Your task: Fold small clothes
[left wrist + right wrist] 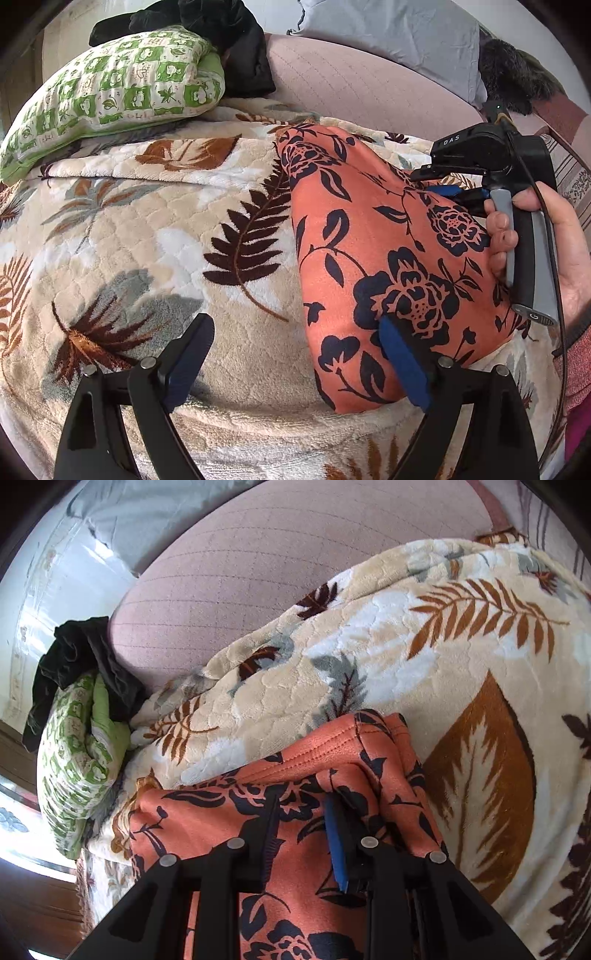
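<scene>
Both tongs work one garment on a bed: the left gripper (295,354) hangs with its jaws wide apart and nothing between them, its blue-padded right finger (404,362) lying against the near edge of the orange floral cloth (373,236), its left finger over bare blanket (129,221). Beyond and to the right of it, a hand (554,243) grips the right gripper (448,192), whose jaws stand narrowly apart with a gathered fold of the same cloth caught between them; the right wrist view shows the stitched hem (295,764) bunched just ahead of those fingers (338,842) and fabric draped under both. Whether the pads are truly biting or only cradling the fold is hard to say, but the cloth looks pinched. The garment lies doubled over on the leaf-print blanket, directly ahead of the left tongs and beneath the right ones. It appears light, thin and limp, likely to sag and slide over the plush pile rather than hold a crease. Corners and the sewn hem look like the surest places to take hold. Off to the left tongs' far left sit a green patterned pillow (110,92) and dark clothing (221,33).
</scene>
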A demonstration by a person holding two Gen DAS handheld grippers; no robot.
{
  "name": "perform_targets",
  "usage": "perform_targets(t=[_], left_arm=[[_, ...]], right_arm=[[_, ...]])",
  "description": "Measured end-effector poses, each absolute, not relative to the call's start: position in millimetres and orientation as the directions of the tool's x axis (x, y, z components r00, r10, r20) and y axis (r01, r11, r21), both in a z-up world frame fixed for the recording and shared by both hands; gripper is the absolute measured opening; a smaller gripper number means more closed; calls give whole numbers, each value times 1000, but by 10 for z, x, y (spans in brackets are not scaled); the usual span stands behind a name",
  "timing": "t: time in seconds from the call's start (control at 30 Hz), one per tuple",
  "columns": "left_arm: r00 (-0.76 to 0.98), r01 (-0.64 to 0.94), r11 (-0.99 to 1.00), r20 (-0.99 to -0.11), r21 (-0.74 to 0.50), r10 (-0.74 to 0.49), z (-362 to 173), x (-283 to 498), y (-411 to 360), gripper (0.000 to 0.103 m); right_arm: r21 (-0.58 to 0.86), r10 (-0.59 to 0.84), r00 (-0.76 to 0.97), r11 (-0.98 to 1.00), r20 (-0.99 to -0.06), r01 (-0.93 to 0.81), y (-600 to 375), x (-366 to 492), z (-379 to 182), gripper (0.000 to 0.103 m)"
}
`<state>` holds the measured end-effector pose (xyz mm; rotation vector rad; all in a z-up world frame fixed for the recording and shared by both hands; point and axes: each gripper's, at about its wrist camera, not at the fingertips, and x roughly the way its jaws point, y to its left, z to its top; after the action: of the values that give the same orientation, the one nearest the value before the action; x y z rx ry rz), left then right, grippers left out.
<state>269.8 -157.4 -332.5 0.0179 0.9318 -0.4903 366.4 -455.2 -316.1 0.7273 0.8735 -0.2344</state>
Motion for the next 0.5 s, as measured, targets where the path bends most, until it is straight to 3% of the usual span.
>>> perform_targets(t=[0.2, 0.3, 0.37, 0.5], left_arm=[[464, 388, 888, -780, -247, -420, -3359, 2700, -1492, 91], [461, 390, 886, -780, -250, -423, -3367, 2700, -1486, 91], [468, 387, 889, -779, -242, -416, -3370, 2703, -1489, 91], [461, 383, 891, -785, -245, -414, -3377, 2745, -1471, 93]], right_arm=[[590, 304, 694, 779, -652, 213, -4031, 3893, -2826, 30], [564, 359, 613, 807, -704, 175, -3730, 4204, -3012, 30], [505, 324, 545, 834, -774, 222, -3617, 4393, -3258, 31], [543, 332, 571, 802, -750, 247, -3638, 4345, -3328, 31]])
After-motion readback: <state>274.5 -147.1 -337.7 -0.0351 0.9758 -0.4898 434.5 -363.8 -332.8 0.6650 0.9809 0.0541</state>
